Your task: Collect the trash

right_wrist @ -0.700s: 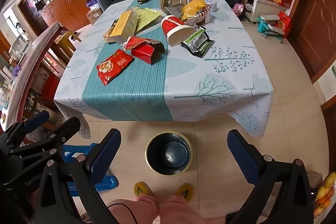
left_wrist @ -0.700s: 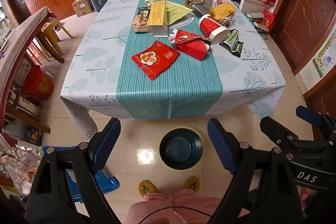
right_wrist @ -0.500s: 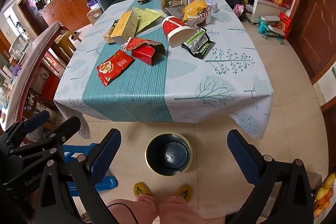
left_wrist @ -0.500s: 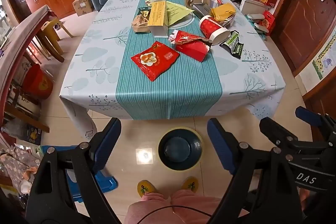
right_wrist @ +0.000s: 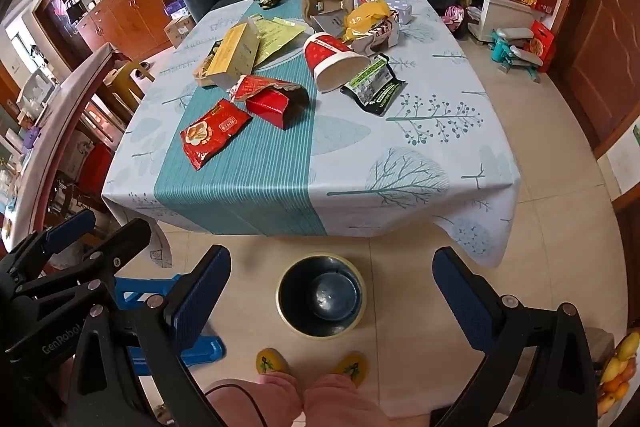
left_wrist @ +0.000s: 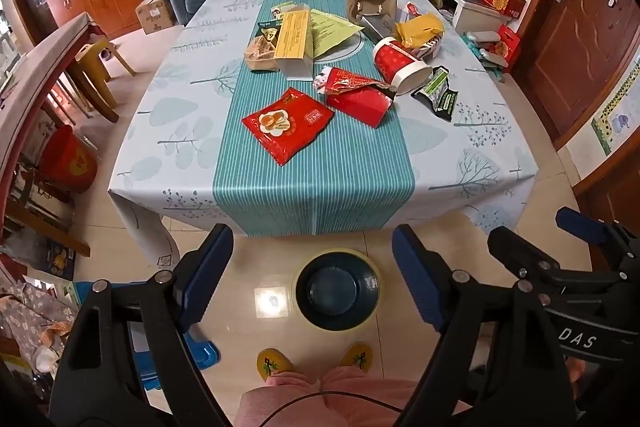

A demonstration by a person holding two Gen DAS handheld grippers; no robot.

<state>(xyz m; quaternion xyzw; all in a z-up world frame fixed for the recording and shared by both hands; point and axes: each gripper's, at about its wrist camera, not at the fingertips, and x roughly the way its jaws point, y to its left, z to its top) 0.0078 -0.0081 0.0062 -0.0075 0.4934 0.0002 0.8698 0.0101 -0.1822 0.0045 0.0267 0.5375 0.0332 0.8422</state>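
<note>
The left tool (left_wrist: pixel 312 275) and right tool (right_wrist: pixel 332 295) both gape wide with nothing between their blue textured pads, held level above the tiled floor short of the bench (left_wrist: pixel 472 163). Between them on the floor stands a round dark bin (left_wrist: pixel 336 293) with a pale rim. The trash lies on the bench's striped teal runner: a flat glossy red snack packet (left_wrist: pixel 288 125), a crumpled red carton (left_wrist: pixel 358 99), a tipped red paper cup (left_wrist: pixel 400 65) and a black-green wrapper (left_wrist: pixel 438 95).
</note>
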